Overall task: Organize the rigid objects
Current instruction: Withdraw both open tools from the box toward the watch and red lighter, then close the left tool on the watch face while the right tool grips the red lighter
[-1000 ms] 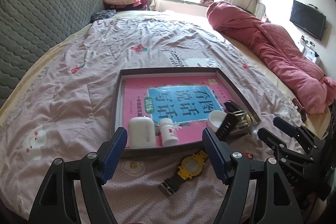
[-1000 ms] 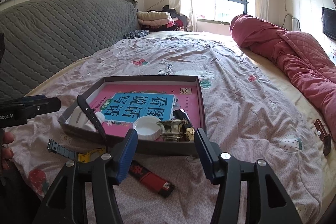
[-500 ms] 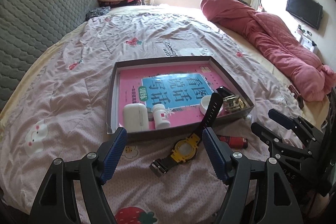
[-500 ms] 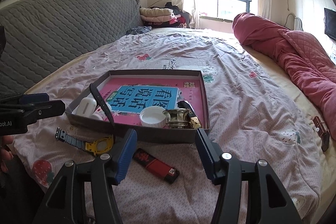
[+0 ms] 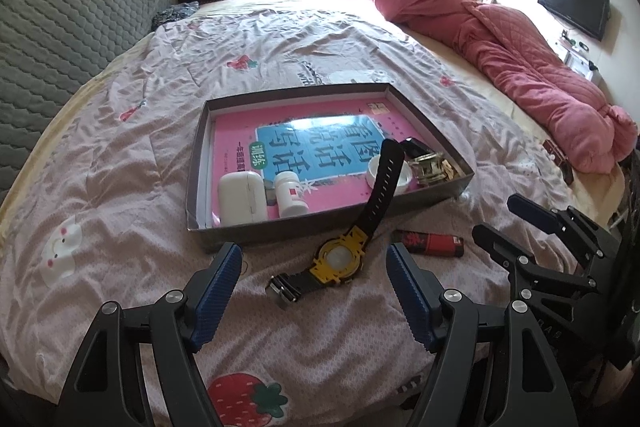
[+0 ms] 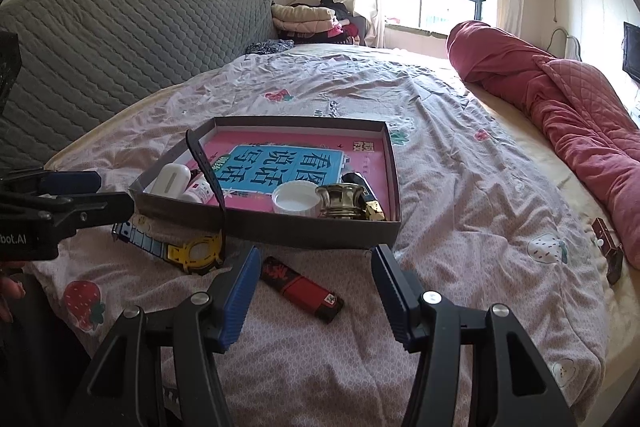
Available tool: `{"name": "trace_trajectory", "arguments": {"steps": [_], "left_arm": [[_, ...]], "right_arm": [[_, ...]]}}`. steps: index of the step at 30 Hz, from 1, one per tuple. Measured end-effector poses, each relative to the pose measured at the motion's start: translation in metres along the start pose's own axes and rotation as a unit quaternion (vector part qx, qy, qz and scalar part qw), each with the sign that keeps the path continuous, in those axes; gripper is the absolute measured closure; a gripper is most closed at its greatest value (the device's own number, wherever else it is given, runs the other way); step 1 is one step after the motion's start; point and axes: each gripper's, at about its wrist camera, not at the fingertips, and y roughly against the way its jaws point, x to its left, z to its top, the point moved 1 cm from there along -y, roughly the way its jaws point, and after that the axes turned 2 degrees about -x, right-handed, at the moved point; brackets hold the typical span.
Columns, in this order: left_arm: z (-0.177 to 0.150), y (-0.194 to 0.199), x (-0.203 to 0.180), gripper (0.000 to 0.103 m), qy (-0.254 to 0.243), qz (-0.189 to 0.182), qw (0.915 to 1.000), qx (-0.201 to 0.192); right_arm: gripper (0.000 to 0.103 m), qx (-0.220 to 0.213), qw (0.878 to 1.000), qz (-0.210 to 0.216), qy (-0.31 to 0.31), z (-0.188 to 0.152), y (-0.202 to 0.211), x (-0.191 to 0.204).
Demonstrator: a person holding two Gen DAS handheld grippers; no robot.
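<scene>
Both tools, left tool (image 5: 314,277) and right tool (image 6: 314,293), gape wide and empty. At twelve o'clock of the left lies the watch (image 5: 338,261) on the bed (image 5: 120,247), strap propped on the tray (image 5: 320,225); light, stiff-cased: grip the yellow case. The lighter (image 6: 302,289) looks slick.

Both wrist cameras look forward and down over the bed (image 5: 160,75) from close range; the left sits further left, and both share the tray (image 5: 424,115) (image 6: 394,163).

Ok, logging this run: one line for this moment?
left gripper: open, over watch | right gripper: open, empty | lighter: outside tray
</scene>
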Motion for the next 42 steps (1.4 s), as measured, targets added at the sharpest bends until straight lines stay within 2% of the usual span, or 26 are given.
{"name": "trace_trajectory", "arguments": {"steps": [18, 42], "left_arm": [[-0.011, -0.013, -0.002, 0.027, -0.004, 0.000, 0.9995, 0.031], [-0.018, -0.076, -0.008, 0.027, -0.030, -0.002, 0.9971, 0.070]], "right_arm": [[0.046, 0.013, 1.000, 0.002, 0.002, -0.007, -0.003, 0.001], [0.046, 0.052, 0.998, 0.016, 0.030, -0.018, -0.037, 0.003]]}}
